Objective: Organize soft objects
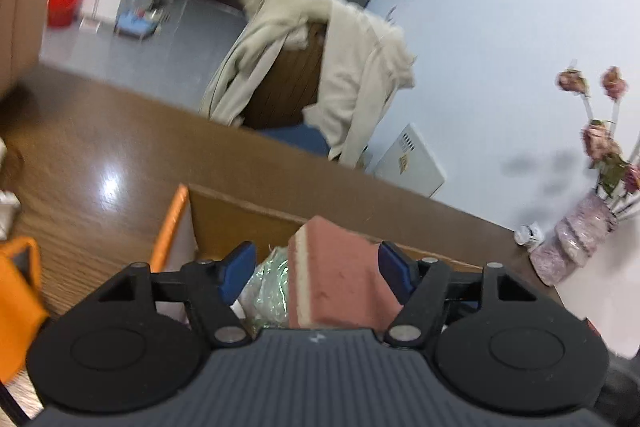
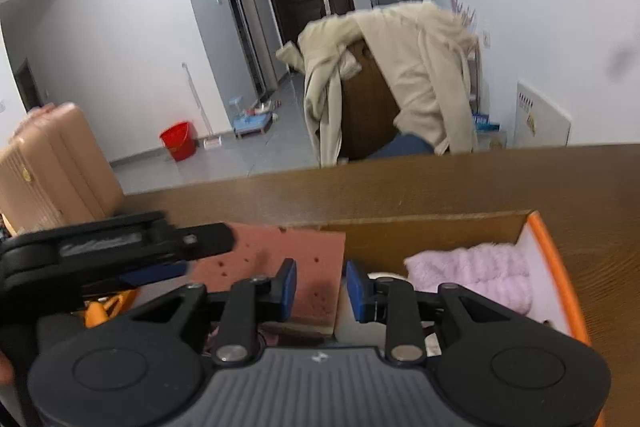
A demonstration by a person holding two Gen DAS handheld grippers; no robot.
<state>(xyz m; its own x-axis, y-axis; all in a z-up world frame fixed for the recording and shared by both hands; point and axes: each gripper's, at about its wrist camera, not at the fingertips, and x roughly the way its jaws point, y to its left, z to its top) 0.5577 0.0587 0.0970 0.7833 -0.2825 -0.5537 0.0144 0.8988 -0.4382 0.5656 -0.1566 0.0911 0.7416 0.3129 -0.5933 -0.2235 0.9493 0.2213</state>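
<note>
**Pink sponge between two grippers above the orange-edged box**

Left wrist view: the left gripper [image 1: 316, 267] stands with its blue pads well apart. A pink sponge [image 1: 340, 275] sits between them, a thick block with a rough pink face and a cream layer along its left edge. Its right side lies against the right pad, while the left pad [image 1: 236, 273] stands clear of it, so the gripper is open and not clamping. Beside the sponge, lower left, a crinkled greenish-clear plastic bag [image 1: 272, 287] shows. Both sit over an open box [image 1: 172, 227] with an orange rim and brown cardboard wall, which rests on the brown wooden bench [image 1: 100, 155]. At the far right of the bench a pink vase [image 1: 576, 243] holds dried roses. Behind the bench a cream coat [image 1: 360, 67] hangs over a chair.

Right wrist view: the right gripper [image 2: 320, 293] has its blue pads close together on the lower right edge of the sponge [image 2: 296, 259], which here shows a broad flat pink face with small dark pits and a darker stain near the pads. The right gripper is closed on the sponge. The left gripper [image 2: 152, 255] reaches in from the left, at the sponge's left side. To the right, inside the box [image 2: 556, 259], lies a fluffy lilac cloth [image 2: 480, 275]. A red bucket [image 2: 178, 141] stands on the floor beyond, and a tan suitcase [image 2: 56, 163] at the left.
</note>
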